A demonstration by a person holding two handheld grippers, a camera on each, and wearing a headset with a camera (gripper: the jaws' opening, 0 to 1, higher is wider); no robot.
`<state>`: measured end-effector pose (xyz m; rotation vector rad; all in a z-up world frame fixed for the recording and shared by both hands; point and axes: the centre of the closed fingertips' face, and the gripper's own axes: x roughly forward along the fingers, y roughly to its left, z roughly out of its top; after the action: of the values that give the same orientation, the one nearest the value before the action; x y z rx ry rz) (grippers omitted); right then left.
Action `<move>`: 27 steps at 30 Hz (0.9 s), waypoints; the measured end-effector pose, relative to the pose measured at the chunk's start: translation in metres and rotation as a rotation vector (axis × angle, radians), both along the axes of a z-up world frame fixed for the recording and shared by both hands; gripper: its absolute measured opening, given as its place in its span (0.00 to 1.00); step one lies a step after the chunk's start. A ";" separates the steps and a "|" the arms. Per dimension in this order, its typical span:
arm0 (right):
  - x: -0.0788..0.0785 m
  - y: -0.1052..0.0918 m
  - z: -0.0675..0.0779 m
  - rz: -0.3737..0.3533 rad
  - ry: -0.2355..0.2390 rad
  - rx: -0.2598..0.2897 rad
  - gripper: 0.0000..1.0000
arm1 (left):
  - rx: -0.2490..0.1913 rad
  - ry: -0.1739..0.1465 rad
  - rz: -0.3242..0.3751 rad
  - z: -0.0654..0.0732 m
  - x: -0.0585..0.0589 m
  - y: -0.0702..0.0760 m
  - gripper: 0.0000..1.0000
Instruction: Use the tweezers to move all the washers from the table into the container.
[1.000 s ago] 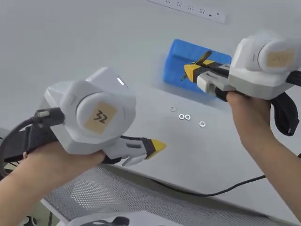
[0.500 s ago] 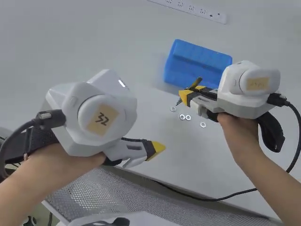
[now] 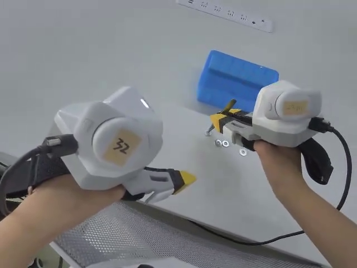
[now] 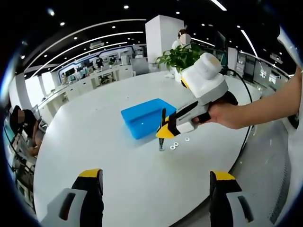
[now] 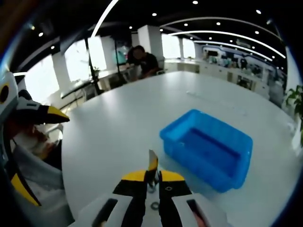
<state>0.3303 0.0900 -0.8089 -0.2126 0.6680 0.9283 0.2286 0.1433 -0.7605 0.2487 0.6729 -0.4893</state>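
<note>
Clenching thin black tweezers (image 4: pixel 161 142), right gripper (image 3: pixel 218 119) risked flicking small silver washers (image 3: pixel 225 143) away if tips slipped; left gripper (image 4: pixel 156 176) gaped.

On the desk (image 3: pixel 111 61), the washers (image 3: pixel 225 143) lie just before the container (image 3: pixel 237 78); the tip of the tweezers (image 3: pixel 210 130) stands at their left end

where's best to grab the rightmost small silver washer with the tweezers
Probably pinch the rightmost small silver washer across its ring, one tip of the black tweezers through the hole, one outside, from above: it lies flat on the white table.
</note>
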 end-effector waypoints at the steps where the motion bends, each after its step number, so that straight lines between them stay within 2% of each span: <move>1: -0.001 0.001 0.000 0.005 -0.003 -0.003 0.05 | 0.002 -0.002 0.000 0.000 0.000 0.000 0.96; 3: -0.001 0.001 -0.001 0.011 -0.020 -0.008 0.05 | 0.001 -0.001 0.001 0.000 0.000 0.000 0.95; 7: -0.001 0.002 -0.001 0.015 -0.025 -0.009 0.05 | -0.001 -0.002 0.003 0.000 0.000 0.000 0.95; 10: -0.001 0.001 -0.002 0.022 -0.053 -0.023 0.04 | 0.000 -0.001 -0.001 -0.001 0.000 -0.001 0.96; 13: -0.001 0.002 -0.002 0.023 -0.056 -0.022 0.04 | -0.001 -0.002 -0.001 -0.001 0.000 -0.002 0.96; 15: -0.001 0.004 -0.002 0.035 -0.072 -0.039 0.04 | -0.003 0.001 -0.001 -0.001 -0.001 -0.002 0.95; 20: -0.001 0.006 -0.002 0.055 -0.078 -0.070 0.04 | 0.007 0.000 -0.003 0.000 -0.001 -0.001 0.95; 25: 0.000 0.003 0.002 0.051 -0.081 -0.071 0.04 | 0.020 0.002 -0.002 -0.001 -0.001 0.002 0.95; 27: 0.000 0.003 0.006 0.048 -0.078 -0.063 0.04 | 0.009 0.003 0.002 0.000 -0.001 0.001 0.96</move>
<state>0.3298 0.0930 -0.8024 -0.3201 0.6227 0.9413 0.2280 0.1443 -0.7608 0.2559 0.6780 -0.4851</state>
